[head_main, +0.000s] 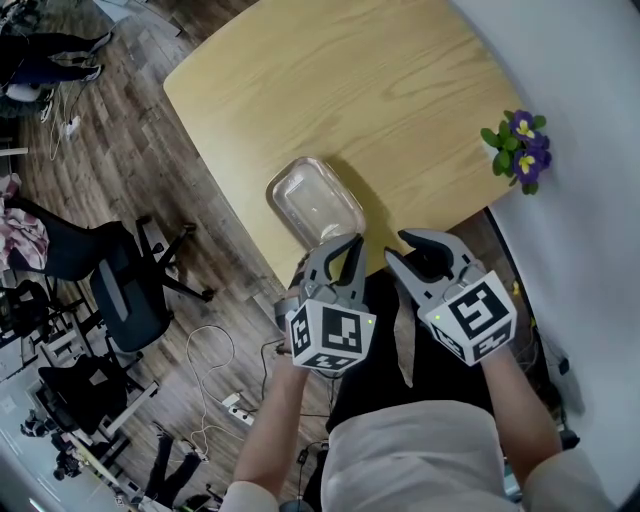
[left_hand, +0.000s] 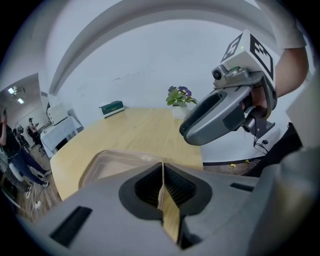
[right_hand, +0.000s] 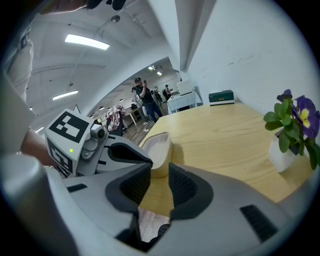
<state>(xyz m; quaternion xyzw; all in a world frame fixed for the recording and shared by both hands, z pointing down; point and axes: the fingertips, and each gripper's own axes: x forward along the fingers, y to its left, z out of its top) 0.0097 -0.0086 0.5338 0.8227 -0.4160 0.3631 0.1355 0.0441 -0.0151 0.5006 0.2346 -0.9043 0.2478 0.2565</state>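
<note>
A clear, empty plastic container (head_main: 315, 200) lies on the wooden table (head_main: 400, 90) near its front edge. My left gripper (head_main: 345, 243) hovers just behind the container's near end, its jaws shut with nothing between them. In the left gripper view the container (left_hand: 107, 162) sits right beyond the closed left gripper (left_hand: 162, 167). My right gripper (head_main: 402, 246) is beside it to the right, over the table's edge, open and empty. In the right gripper view the container (right_hand: 159, 147) lies ahead of the parted right gripper (right_hand: 159, 172).
A small white pot of purple flowers (head_main: 520, 150) stands at the table's right edge by the white wall. A green box (left_hand: 111, 107) rests at the far end. Office chairs (head_main: 120, 290) and cables are on the wooden floor to the left.
</note>
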